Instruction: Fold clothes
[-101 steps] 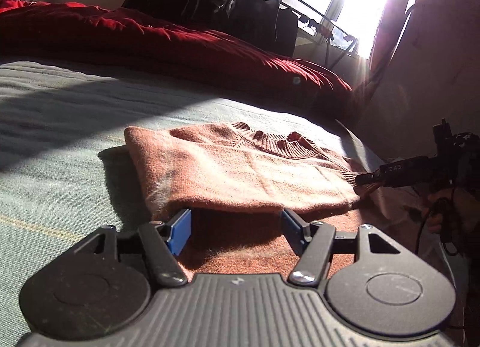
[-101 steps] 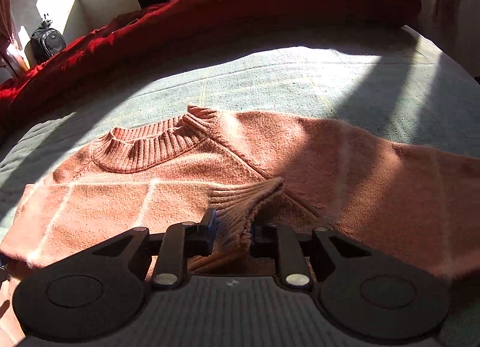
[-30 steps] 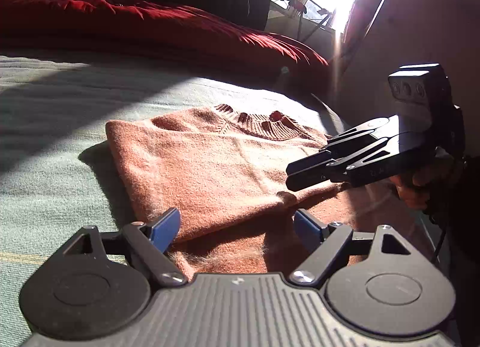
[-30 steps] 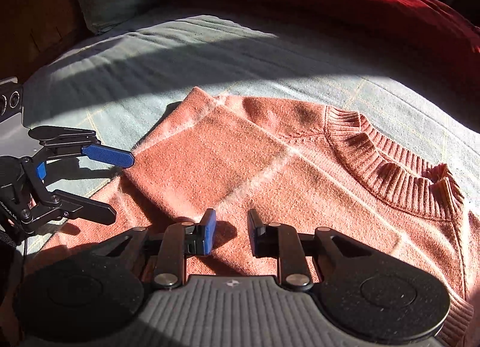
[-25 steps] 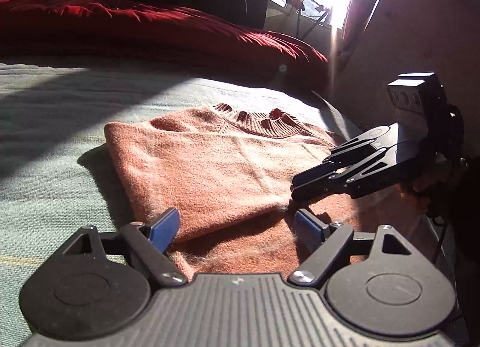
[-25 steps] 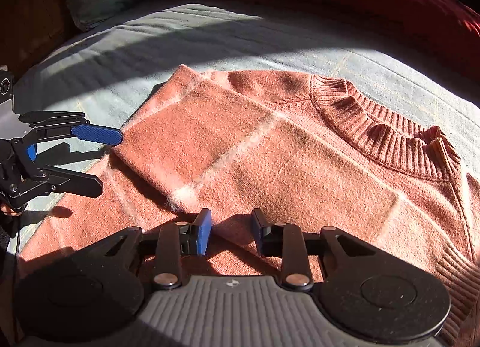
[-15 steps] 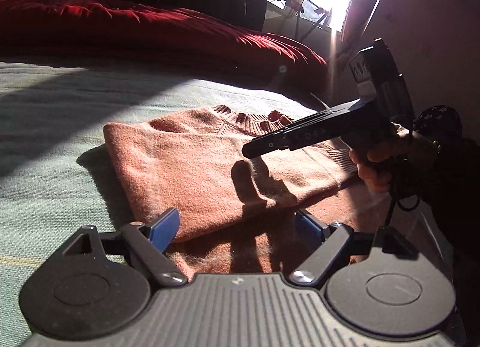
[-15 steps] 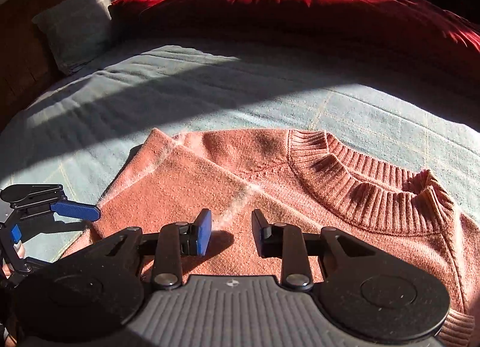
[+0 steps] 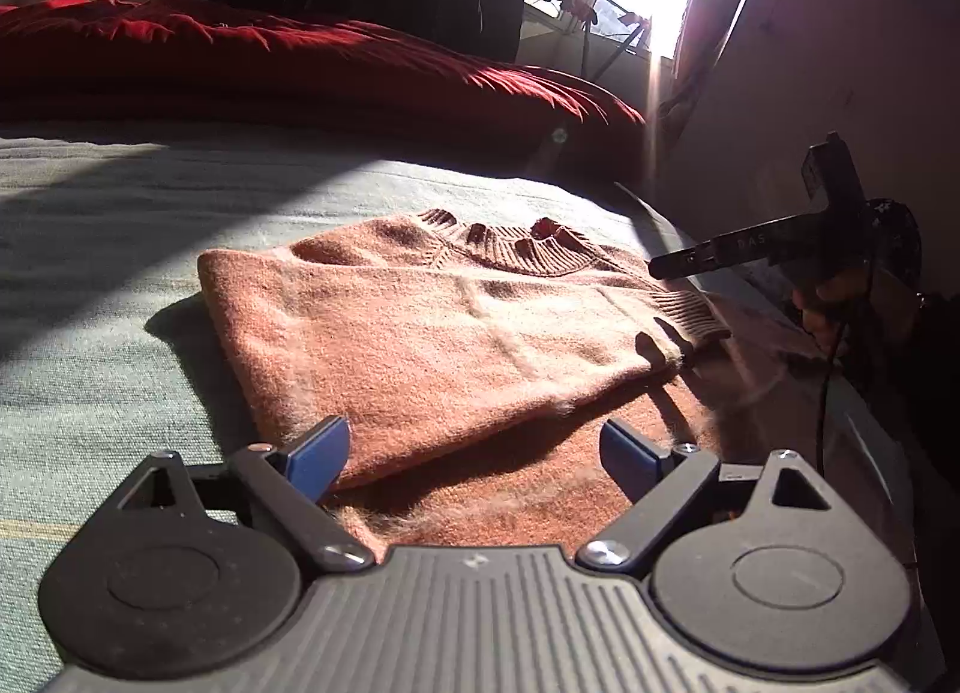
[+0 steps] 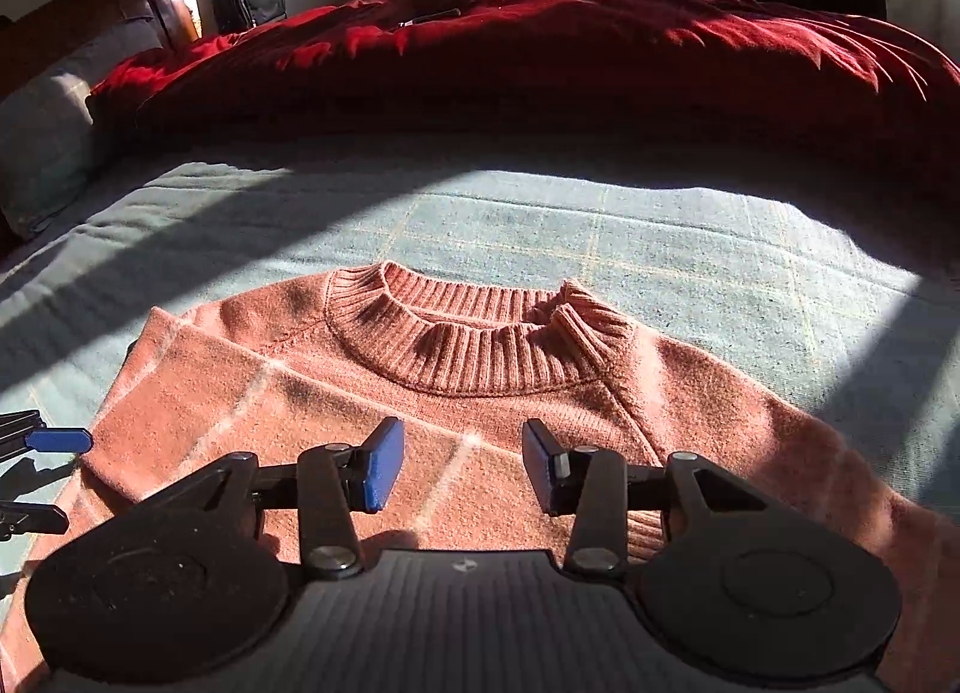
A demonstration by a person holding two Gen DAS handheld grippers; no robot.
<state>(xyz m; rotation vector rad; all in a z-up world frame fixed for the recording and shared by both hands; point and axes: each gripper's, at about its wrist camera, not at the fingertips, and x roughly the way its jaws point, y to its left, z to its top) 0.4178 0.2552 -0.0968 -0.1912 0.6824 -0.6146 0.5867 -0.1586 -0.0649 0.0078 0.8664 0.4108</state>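
The sweater [image 10: 480,393] lies flat on my green bedspread [image 10: 660,237], its left sleeve folded across the chest, collar toward the red duvet [image 10: 540,51]. My left gripper [image 9: 474,453] sits released at the sweater's side edge, my right gripper [image 10: 462,465] released over its chest. Pinching one fuzzy layer could drag the sleeve fold apart.
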